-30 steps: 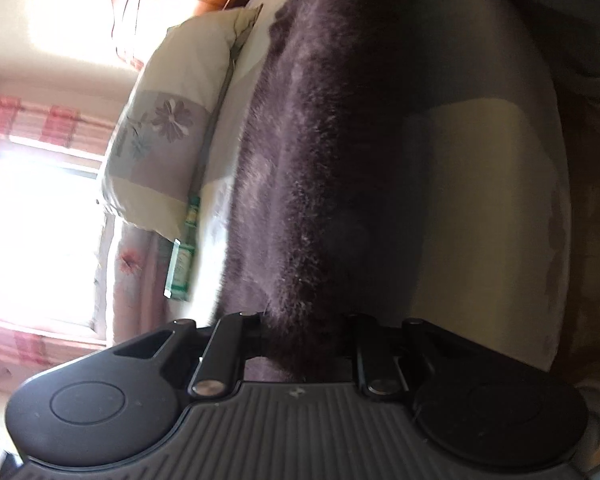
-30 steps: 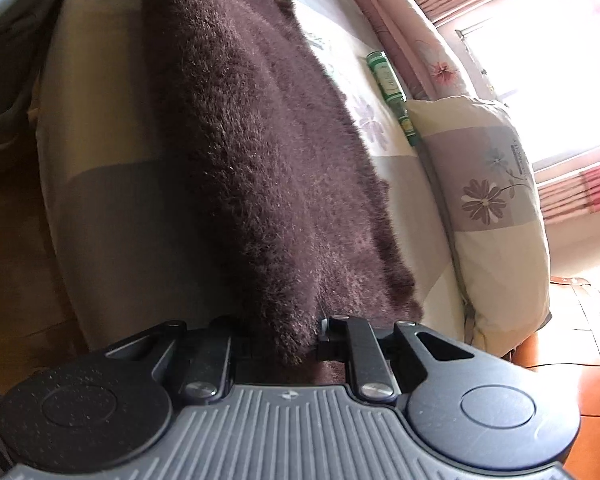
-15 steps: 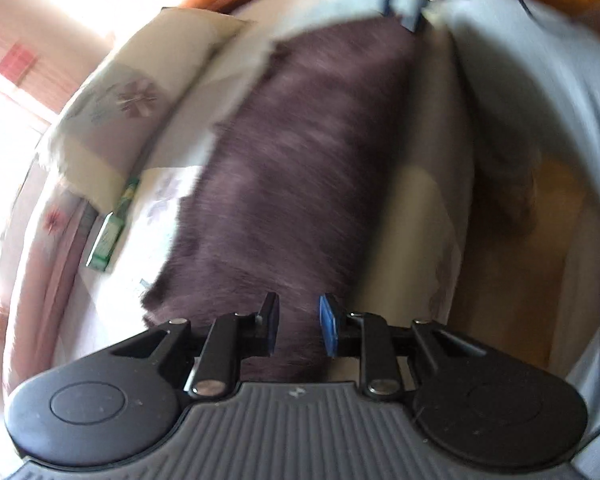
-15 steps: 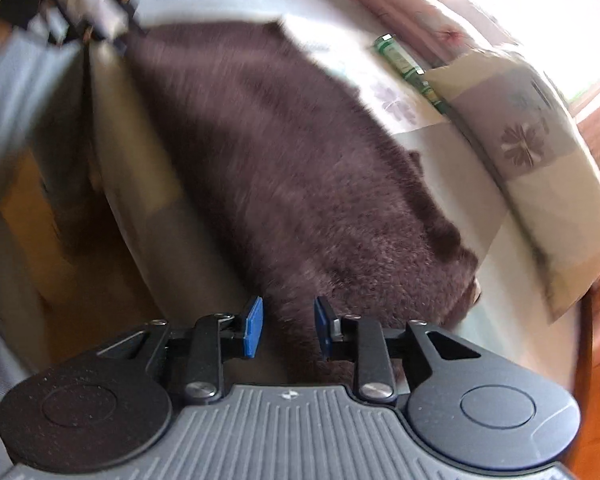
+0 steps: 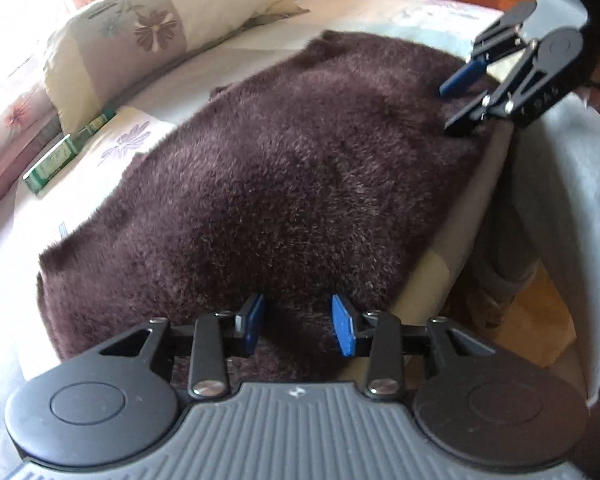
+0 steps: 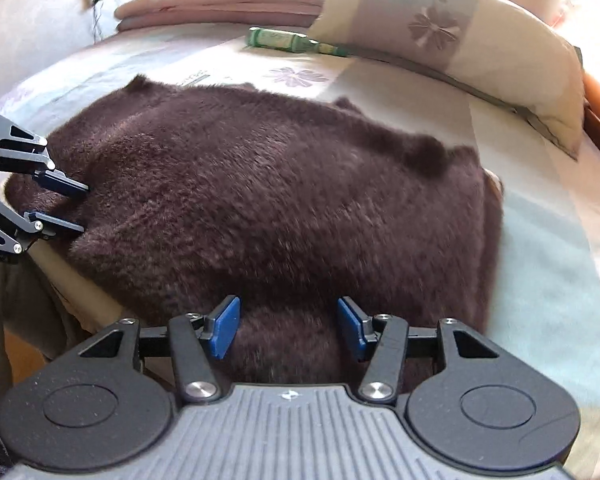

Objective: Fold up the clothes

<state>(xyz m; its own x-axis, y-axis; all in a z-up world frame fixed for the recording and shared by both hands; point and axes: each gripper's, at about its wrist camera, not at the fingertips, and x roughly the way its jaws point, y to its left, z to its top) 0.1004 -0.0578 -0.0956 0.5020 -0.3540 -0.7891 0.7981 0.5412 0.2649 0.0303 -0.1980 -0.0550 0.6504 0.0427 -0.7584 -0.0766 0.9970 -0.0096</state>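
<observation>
Both grippers have let go since a second ago: then each was clamped on the near hem of the fuzzy brown sweater (image 5: 284,184), now the sweater lies spread flat on the bed (image 6: 548,320). Left gripper (image 5: 298,330) jaws have just been opening, blue pads apart, fabric below and between them but not pinched. Right gripper (image 6: 286,328) same, jaws just been opening, gap wider, hem under it. Each sits at one near corner of the sweater. Pillow (image 6: 460,28) and green box (image 6: 284,40) beyond the far edge.

Bright window glare, fisheye edges — slight blur
</observation>
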